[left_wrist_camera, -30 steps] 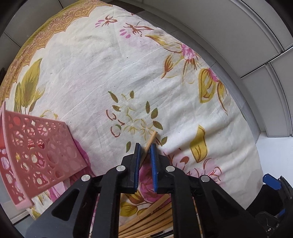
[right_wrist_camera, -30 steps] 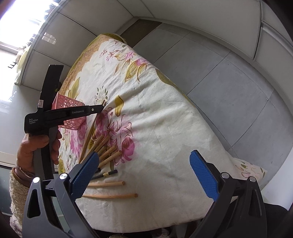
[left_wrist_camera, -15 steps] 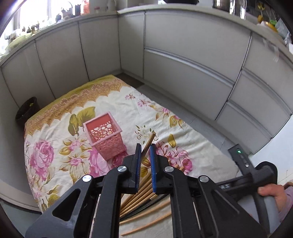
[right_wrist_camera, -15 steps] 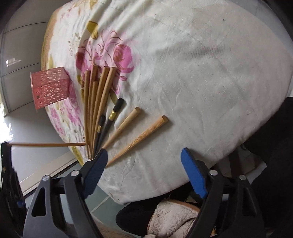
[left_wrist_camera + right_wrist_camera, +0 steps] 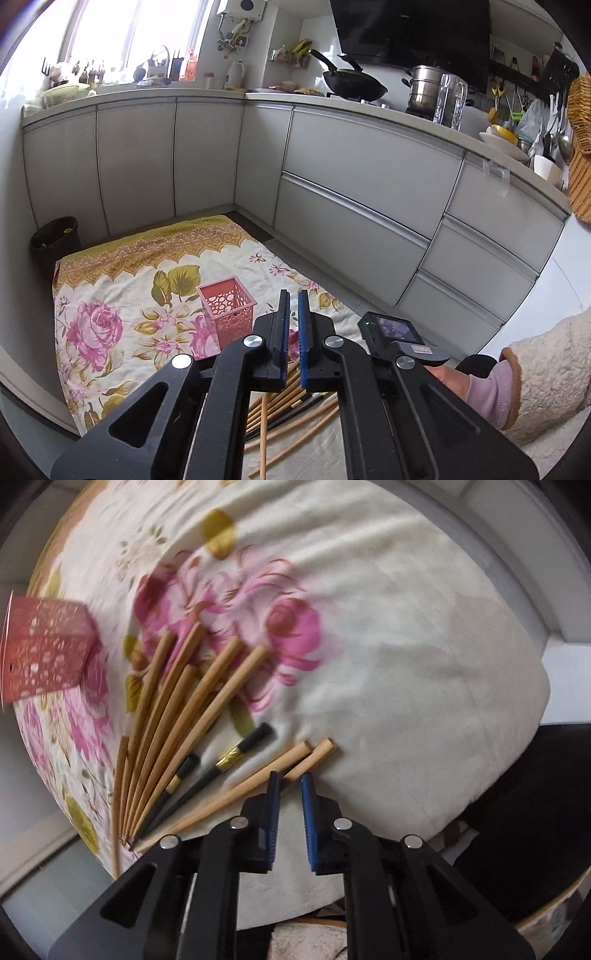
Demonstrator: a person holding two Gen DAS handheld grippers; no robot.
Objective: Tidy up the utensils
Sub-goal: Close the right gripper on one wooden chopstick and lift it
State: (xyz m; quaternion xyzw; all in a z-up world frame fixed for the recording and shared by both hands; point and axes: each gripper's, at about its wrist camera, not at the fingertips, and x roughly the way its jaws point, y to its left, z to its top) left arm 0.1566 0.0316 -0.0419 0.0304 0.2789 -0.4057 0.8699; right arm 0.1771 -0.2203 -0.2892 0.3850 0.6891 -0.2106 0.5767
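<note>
Left wrist view: a kitchen floor with a floral cloth [image 5: 110, 295] spread below grey cabinets [image 5: 351, 177]. A pink holder [image 5: 226, 308] with a lattice pattern stands upright on the cloth, just beyond the fingertips at about 10 o'clock. The left gripper [image 5: 291, 314] has its blue pads drawn together to a thin slit, and nothing pokes out past the tips. Under it, at 6 o'clock, a lone stick [image 5: 263, 424] runs straight up the picture; I cannot tell whether the jaws pinch it. At 4 o'clock a hand [image 5: 450, 376] in a fleecy sleeve [image 5: 546, 369] holds the other tool.

Right wrist view, blurred, pointing steeply down at the cloth: wooden chopsticks [image 5: 177, 720] lie fanned out, their thick ends spread from 10 to 12 o'clock of the picture's middle and their thin ends bunched at 7 o'clock. Two black chopsticks [image 5: 229, 760] with gold bands lie beside them, then two more wooden ones. The right gripper [image 5: 291, 786] has just been closing. Its pads now sit tight around the end chopstick [image 5: 323, 747], the last of the row. The pink holder sits at the 9 o'clock edge, apart from the sticks.
</note>
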